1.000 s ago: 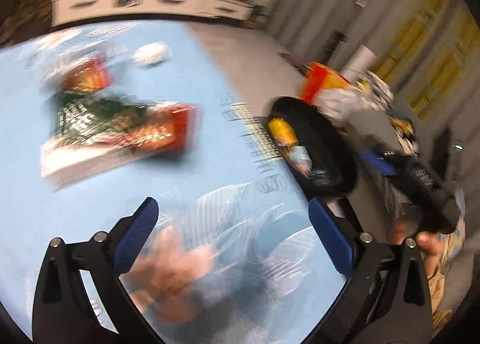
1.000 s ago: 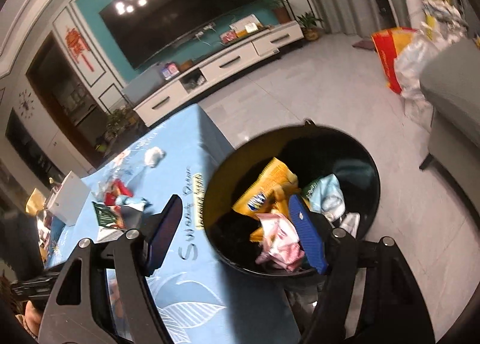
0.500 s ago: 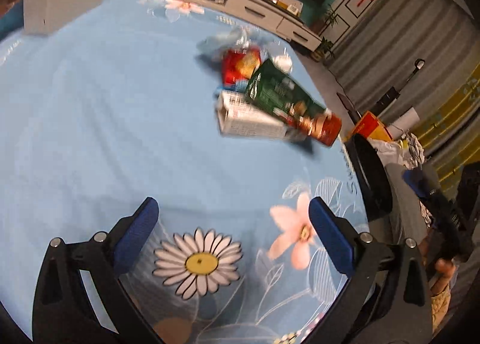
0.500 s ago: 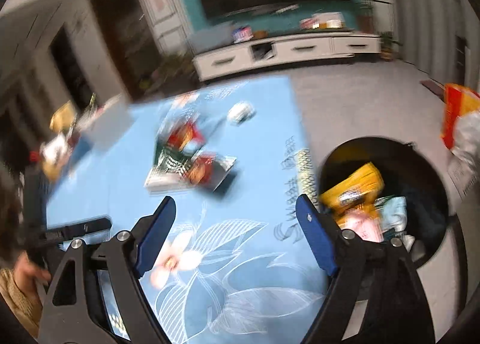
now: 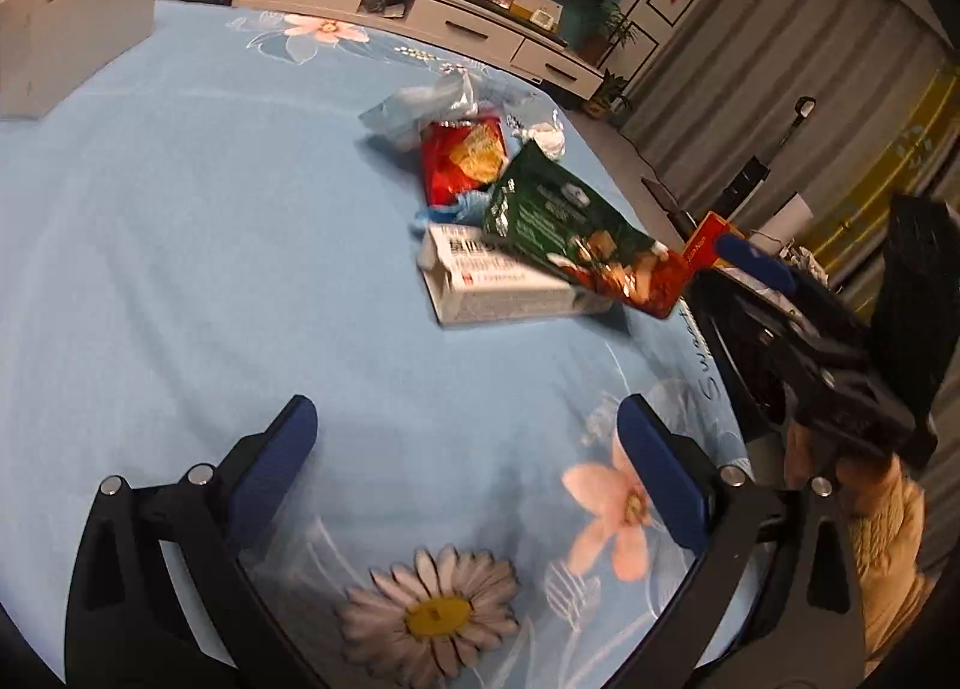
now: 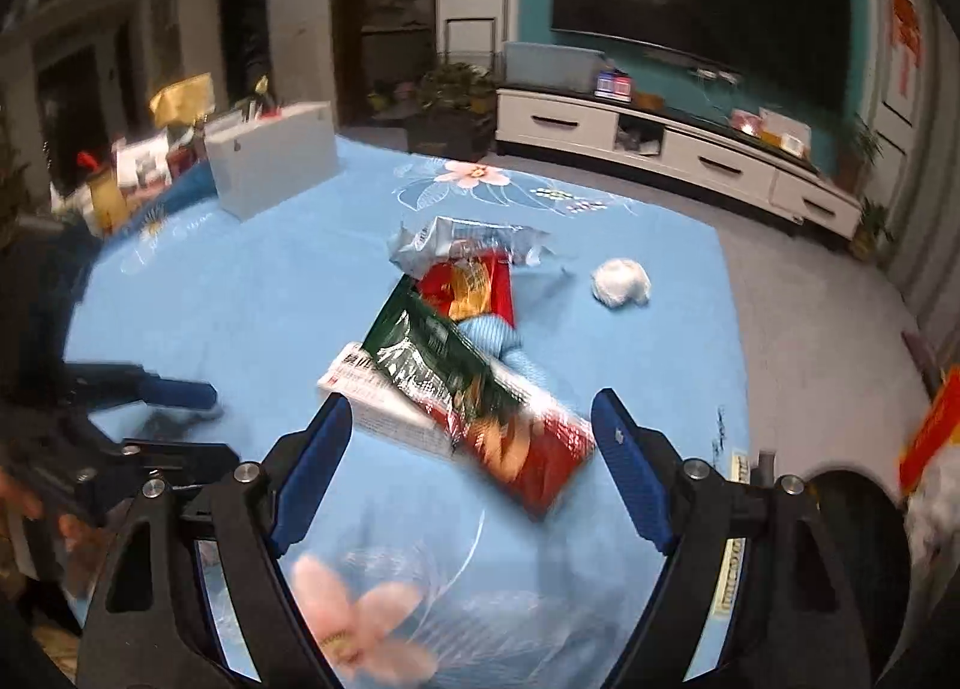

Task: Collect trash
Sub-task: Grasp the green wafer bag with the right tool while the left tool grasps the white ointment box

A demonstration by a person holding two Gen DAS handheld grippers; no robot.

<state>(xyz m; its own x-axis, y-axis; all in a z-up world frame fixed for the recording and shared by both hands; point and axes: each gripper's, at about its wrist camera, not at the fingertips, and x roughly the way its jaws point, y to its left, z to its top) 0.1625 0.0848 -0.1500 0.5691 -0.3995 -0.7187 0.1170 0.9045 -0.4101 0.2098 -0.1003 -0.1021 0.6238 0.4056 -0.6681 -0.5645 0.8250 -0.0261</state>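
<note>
A pile of trash lies on the blue flowered tablecloth (image 5: 180,245): a green and red snack bag (image 5: 576,233) (image 6: 474,389) rests on a white carton (image 5: 498,284) (image 6: 378,398), with a red snack bag (image 5: 465,158) (image 6: 474,284), a silvery wrapper (image 6: 468,242) and a white crumpled ball (image 6: 621,282) behind. My left gripper (image 5: 465,461) is open and empty, short of the pile. My right gripper (image 6: 474,461) is open and empty, its jaws either side of the green bag's near end. The black trash bin (image 6: 852,515) is at the table's right edge.
A white box (image 5: 66,41) (image 6: 273,164) stands at the table's far left. A white TV cabinet (image 6: 672,161) lines the back wall. Bags and clutter (image 5: 750,245) sit on the floor past the bin. The right gripper (image 5: 798,323) shows in the left wrist view.
Both grippers swung away from the bin back over the table. The right gripper now faces the trash pile close up; the left has moved slightly nearer the pile.
</note>
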